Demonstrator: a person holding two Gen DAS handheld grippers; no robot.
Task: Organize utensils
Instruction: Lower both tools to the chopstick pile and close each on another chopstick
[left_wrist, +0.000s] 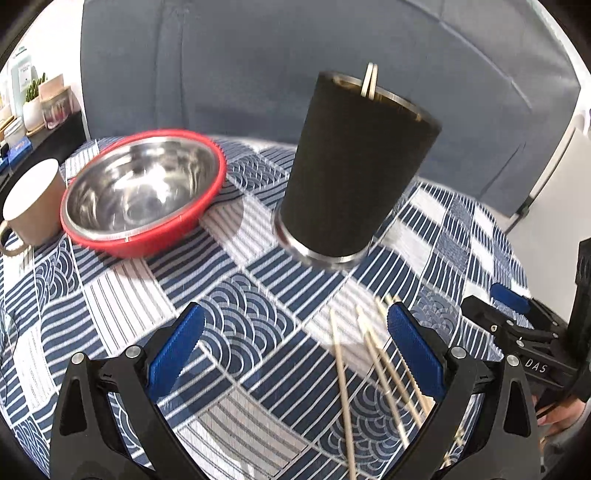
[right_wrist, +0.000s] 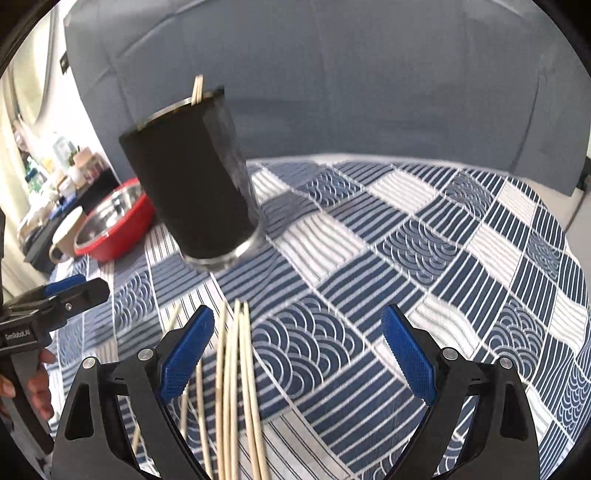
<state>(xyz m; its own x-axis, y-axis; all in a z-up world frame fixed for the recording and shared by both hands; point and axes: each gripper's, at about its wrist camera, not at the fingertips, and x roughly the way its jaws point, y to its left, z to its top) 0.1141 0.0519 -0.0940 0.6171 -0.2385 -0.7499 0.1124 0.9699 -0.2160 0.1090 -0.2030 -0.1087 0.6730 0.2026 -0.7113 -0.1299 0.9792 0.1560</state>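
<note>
Standing upright on the patterned surface (left_wrist: 258, 280), a black cup (left_wrist: 354, 166) is seen with two chopsticks (left_wrist: 369, 83) inside. More loose chopsticks (right_wrist: 236, 387) are spread below both tools, left tool (left_wrist: 295, 354) and right tool (right_wrist: 299, 354), whose jaws are held apart, empty.

Bright daylight, fisheye bend at our edges.
We see motion blur on the black cup (left_wrist: 354, 166) and chopsticks (right_wrist: 236, 387).

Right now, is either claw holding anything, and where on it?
Nothing held. Left claw and right claw are both open and empty; the loose chopsticks lie on the tablecloth.
</note>
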